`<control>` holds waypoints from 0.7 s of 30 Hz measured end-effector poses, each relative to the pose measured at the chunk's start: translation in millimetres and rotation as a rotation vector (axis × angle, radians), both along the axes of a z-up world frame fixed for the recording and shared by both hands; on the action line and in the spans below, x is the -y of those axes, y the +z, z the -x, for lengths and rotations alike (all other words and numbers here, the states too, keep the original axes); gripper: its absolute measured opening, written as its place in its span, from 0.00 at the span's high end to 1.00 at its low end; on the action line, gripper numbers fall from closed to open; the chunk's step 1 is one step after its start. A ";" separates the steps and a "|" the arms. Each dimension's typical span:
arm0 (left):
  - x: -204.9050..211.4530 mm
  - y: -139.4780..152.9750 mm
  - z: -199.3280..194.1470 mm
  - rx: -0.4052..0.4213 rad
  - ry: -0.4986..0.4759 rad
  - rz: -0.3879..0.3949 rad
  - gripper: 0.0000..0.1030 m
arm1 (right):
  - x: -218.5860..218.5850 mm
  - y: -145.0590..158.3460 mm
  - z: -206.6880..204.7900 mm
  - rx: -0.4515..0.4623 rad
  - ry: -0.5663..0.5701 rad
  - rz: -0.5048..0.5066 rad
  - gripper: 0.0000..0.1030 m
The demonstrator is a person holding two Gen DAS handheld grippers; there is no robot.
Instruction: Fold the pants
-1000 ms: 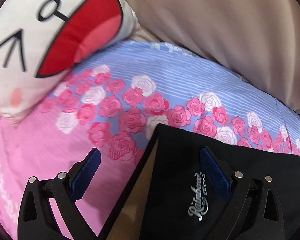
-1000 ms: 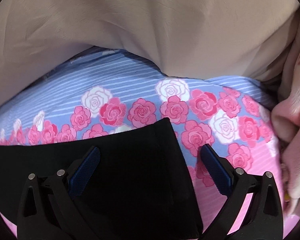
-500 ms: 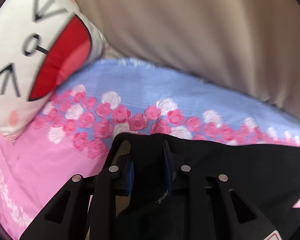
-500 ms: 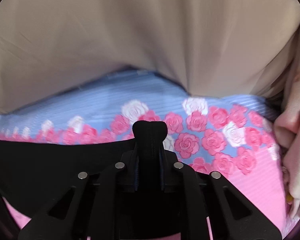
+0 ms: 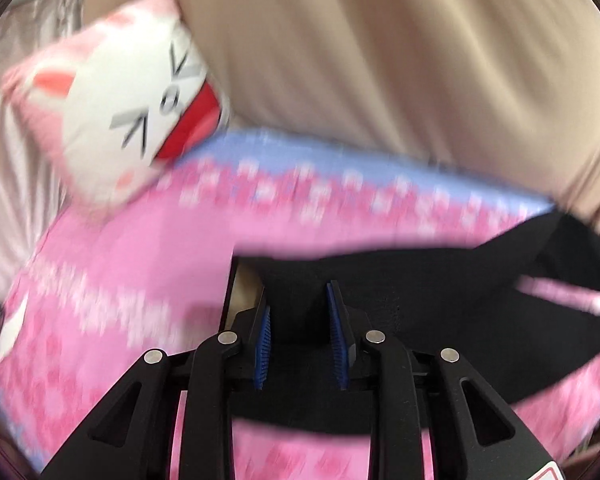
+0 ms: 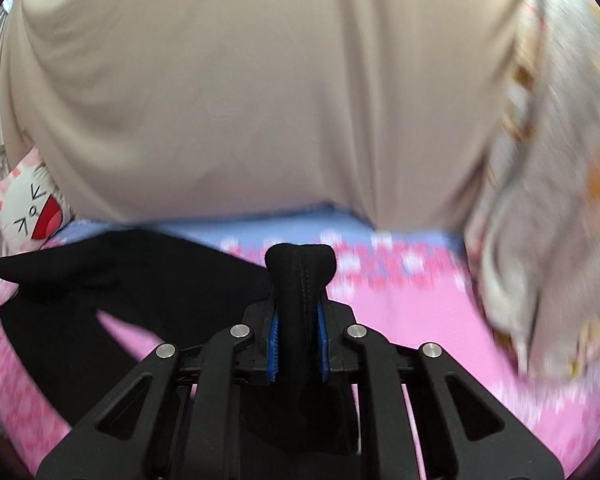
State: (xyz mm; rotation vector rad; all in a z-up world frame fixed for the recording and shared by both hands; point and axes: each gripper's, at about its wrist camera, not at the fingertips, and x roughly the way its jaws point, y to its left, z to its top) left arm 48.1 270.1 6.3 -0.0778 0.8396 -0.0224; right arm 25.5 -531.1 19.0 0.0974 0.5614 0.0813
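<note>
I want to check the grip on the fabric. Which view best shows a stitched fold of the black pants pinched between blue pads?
The right wrist view: the right tool clamps a stitched bunch of the black pants, sharp and central. The left wrist view shows the pants blurred in the left tool.

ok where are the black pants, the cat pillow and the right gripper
black pants [image 5: 480, 320], left wrist view, on the stretch of cloth right of the jaws
cat pillow [image 5: 112, 104], left wrist view, on the white face
right gripper [image 6: 299, 344], right wrist view, midway between the blue pads, clamped on a fold of the pants
</note>
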 end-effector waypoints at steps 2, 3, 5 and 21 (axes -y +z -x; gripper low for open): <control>-5.0 -36.3 9.5 -0.097 0.018 -0.050 0.76 | 3.6 -26.8 18.9 -0.056 -0.016 -0.024 0.86; -6.8 -48.7 13.4 -0.126 0.028 -0.067 0.75 | 8.7 -45.6 25.3 -0.086 -0.030 -0.040 0.86; -15.3 -83.2 21.0 -0.198 0.057 -0.096 0.72 | 15.0 -73.4 39.5 -0.131 -0.048 -0.062 0.85; -54.3 -30.4 32.0 -0.062 0.220 -0.137 0.34 | 35.9 -64.2 126.9 -0.023 -0.274 -0.111 0.21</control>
